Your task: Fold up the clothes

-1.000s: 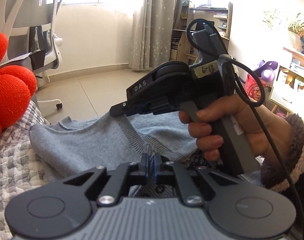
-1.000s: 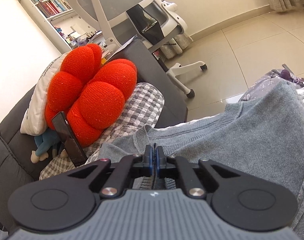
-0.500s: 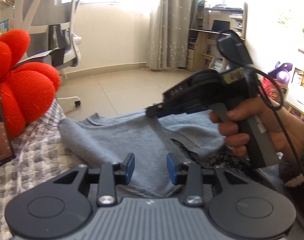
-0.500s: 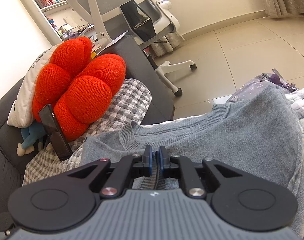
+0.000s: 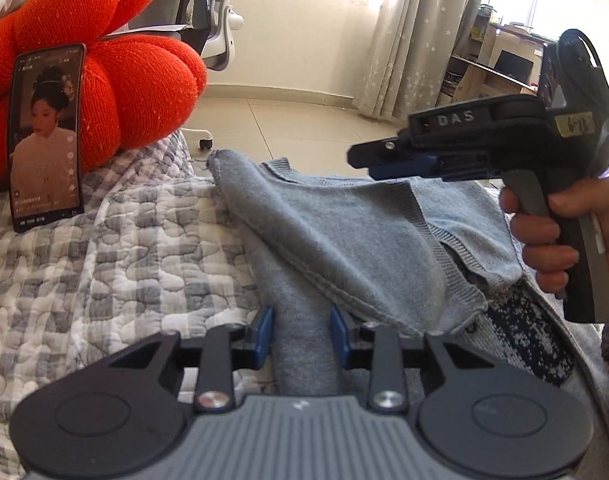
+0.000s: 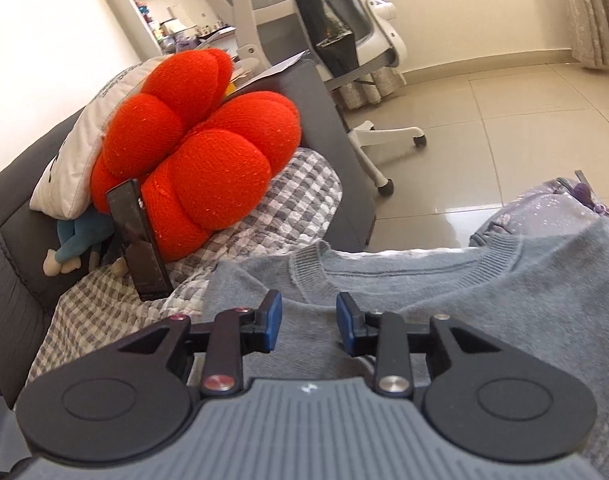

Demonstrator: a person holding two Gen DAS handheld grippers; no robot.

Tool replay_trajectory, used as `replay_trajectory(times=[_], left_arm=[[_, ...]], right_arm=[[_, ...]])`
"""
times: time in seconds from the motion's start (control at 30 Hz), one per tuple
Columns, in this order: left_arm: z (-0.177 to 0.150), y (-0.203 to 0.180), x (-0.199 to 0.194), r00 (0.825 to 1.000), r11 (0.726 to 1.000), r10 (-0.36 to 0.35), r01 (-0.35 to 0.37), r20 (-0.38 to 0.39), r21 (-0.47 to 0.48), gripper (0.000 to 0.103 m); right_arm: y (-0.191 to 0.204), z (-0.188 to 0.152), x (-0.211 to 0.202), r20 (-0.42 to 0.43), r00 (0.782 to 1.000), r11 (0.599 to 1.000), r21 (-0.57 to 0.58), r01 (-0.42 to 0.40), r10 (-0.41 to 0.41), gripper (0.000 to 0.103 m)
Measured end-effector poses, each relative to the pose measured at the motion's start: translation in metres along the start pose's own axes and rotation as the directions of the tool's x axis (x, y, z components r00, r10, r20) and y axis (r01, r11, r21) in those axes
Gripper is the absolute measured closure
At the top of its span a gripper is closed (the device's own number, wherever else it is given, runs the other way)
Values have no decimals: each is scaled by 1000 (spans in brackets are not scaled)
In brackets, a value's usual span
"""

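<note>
Nearest the left wrist camera, the left gripper point(image 5: 300, 334) stands part open, and its jaws have just been closing. A grey sleeve-like fold of the grey sweater point(image 5: 344, 232) lies between the blue pads; whether the pads press on it cannot be told. The right gripper point(image 6: 308, 326) also stands part open, its jaws just opened, and hovers over the sweater's knit with nothing held.

The sweater lies on the checked quilt point(image 5: 104, 272) that covers the sofa point(image 6: 8, 280). Its long axis runs from the grippers toward the sofa's floor-side edge, with the ribbed neckline point(image 6: 404, 268) at that far edge. One ribbed hem point(image 5: 432, 256) is folded back over the body.

Toward the sofa's armrest end, a phone point(image 5: 44, 136) leans upright against the red cushion point(image 6: 200, 160). Beyond the sofa, an office chair point(image 6: 344, 40) stands on the tiled floor point(image 6: 504, 120).
</note>
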State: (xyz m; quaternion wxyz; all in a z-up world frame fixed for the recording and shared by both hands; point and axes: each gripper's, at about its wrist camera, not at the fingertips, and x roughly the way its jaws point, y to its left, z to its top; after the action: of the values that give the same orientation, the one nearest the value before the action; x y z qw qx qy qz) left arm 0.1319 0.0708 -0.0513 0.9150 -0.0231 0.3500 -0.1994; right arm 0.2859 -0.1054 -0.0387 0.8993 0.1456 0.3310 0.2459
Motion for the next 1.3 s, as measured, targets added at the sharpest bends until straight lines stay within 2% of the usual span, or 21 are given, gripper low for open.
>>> replay_trajectory(times=[0.03,0.17,0.27,0.37,0.47,0.57,0.77,0.93,1.03,1.13,1.17,1.2,1.3], left_arm=[[-1,1,-2,1000,1000,7,-7,10,-14,96],[-10,7,-12,998,994,45,-39,53,-103,98],[-17,18,-18,997,978,38,-23,68,-206,98],[-22,29,-20,996,957,36,-13,76,-290,98],[-26,33,-20,996,949,29,-2,82,-314,99],[-29,36,-22,995,942,26,7,97,-335,99],[-32,37,-26,990,935,67,-18,127,-355,100],[-33,38,-24,992,937,65,-22,110,-349,99],[-32,37,-24,993,940,53,-15,103,-341,97],[-32,36,-27,995,943,40,-6,95,-332,89],[-32,35,-30,995,944,37,-5,93,-330,88],[-32,34,-32,995,946,37,-5,92,-325,84],[-36,27,-45,995,955,41,-13,88,-296,75]], right_arm=[[4,2,8,-5,1000,1000,-12,-16,16,68],[14,7,38,-17,997,996,-41,-79,78,66],[18,9,60,-26,992,992,-36,-122,121,61],[22,9,79,-43,992,992,-45,-119,117,61],[29,5,87,-53,992,989,-91,-117,113,61],[34,3,87,-44,991,983,-124,-133,128,93],[36,9,81,62,994,988,-130,-84,92,97],[38,8,99,10,1000,991,-134,-18,19,97],[41,8,103,-22,1000,989,-149,5,-9,94],[42,10,94,-19,999,991,-130,24,-27,78],[41,11,89,-15,999,993,-115,27,-29,65],[40,12,83,-14,999,994,-103,29,-30,61],[38,11,64,-20,999,997,-70,36,-37,61]])
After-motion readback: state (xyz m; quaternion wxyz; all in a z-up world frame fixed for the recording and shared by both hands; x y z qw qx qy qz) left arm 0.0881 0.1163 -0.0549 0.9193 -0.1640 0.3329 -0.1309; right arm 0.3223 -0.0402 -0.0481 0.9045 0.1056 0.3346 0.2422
